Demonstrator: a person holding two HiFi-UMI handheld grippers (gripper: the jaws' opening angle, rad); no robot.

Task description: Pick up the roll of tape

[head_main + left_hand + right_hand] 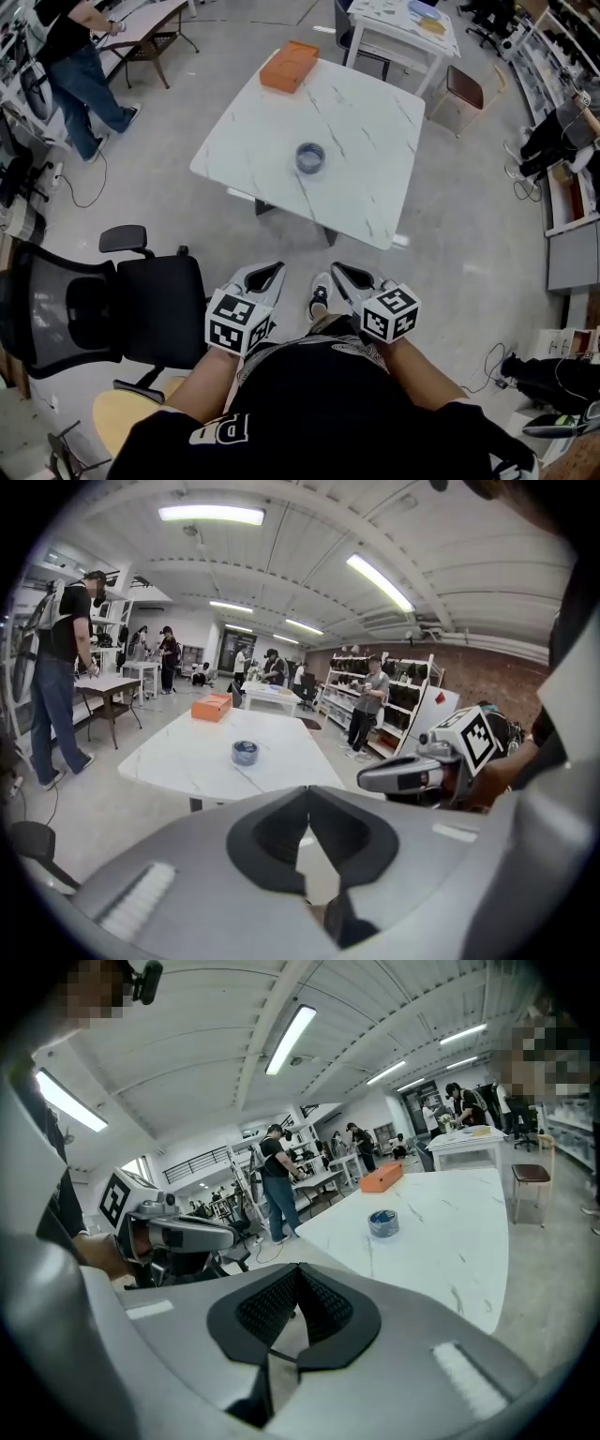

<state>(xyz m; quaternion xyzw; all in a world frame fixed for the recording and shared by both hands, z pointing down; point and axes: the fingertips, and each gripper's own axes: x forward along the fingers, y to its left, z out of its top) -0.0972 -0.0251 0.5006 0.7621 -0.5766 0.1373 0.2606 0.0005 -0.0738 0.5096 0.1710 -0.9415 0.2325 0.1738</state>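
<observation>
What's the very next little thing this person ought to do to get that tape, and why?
Probably step toward the table and reach one gripper forward: the roll of tape lies mid-table, while the left gripper and right gripper sit shut near the body, well short of it.

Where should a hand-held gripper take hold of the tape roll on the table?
By the ring wall of the roll of tape, from above: one jaw down into the open core, the other outside. It lies flat on the table, hole up, so its side is only a low curved band. Its near rim looks easiest to reach.
</observation>
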